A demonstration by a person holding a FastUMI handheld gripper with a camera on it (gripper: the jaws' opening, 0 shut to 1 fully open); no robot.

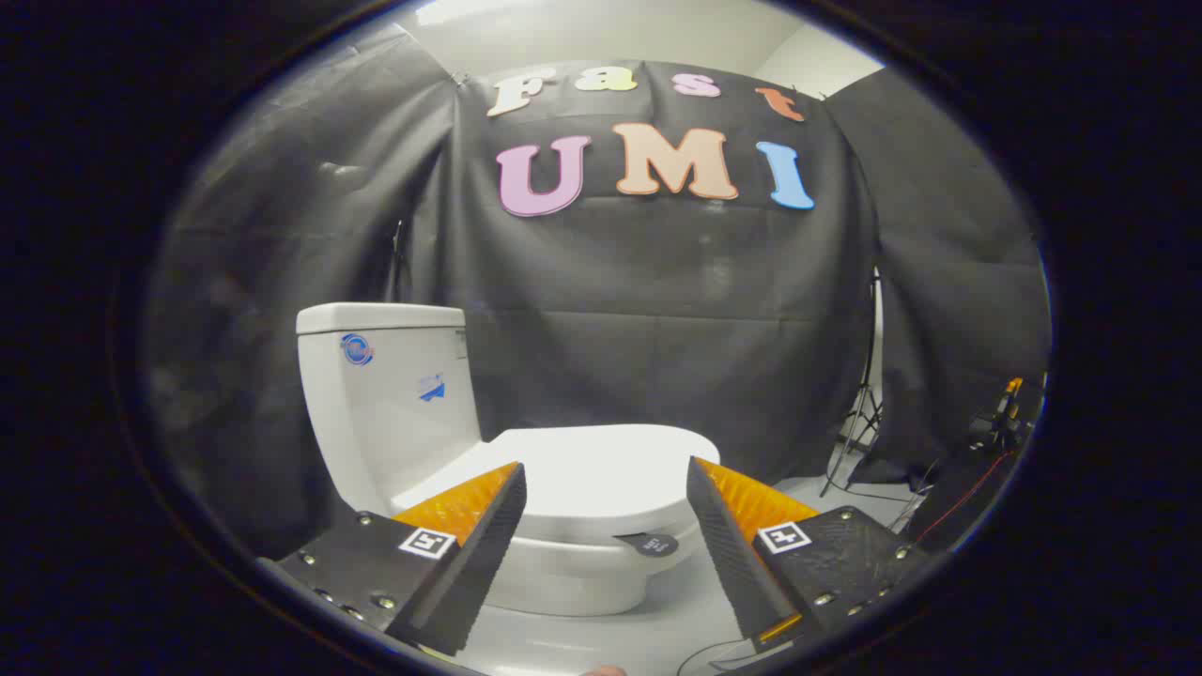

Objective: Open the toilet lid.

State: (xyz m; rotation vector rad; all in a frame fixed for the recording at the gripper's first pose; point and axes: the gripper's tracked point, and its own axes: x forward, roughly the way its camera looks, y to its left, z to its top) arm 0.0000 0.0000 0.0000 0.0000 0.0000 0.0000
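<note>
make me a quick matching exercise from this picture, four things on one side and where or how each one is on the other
Things:
1. toilet lid
2. tank
3. hand-held gripper
4. light stand

Places or states:
A. by the cloth wall, beyond the bowl's far end
B. open, fingers apart, nothing between them
C. down, closed over the bowl
D. upright behind the lid, stickers on its side

Pairs: 1-C, 2-D, 3-B, 4-A

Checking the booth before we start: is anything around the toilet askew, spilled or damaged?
Nothing stands out. The toilet lid lies flat and closed, the tank stands upright, and the floor looks dry. The gripper is open, short of the lid.
</note>
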